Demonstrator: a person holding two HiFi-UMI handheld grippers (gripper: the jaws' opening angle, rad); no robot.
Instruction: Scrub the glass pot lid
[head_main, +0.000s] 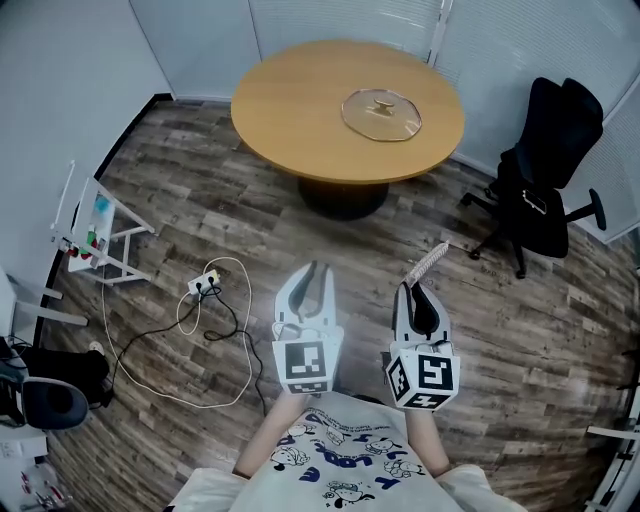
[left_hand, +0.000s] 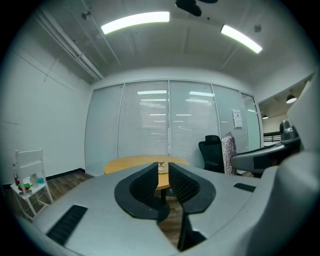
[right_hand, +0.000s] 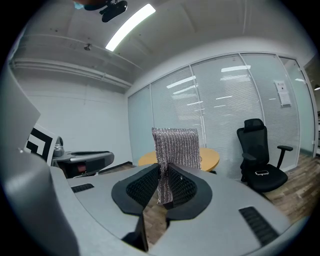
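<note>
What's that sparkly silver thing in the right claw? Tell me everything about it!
It is a silvery scrubbing cloth, a flat rectangle that looks knitted from shiny metallic mesh, with ribs running up and down. The right claw is shut on its lower part, so it stands upright with its top corners free. Only the claw touches it. In the head view it sticks out over the wooden floor, well short of the round table and the glass pot lid.
</note>
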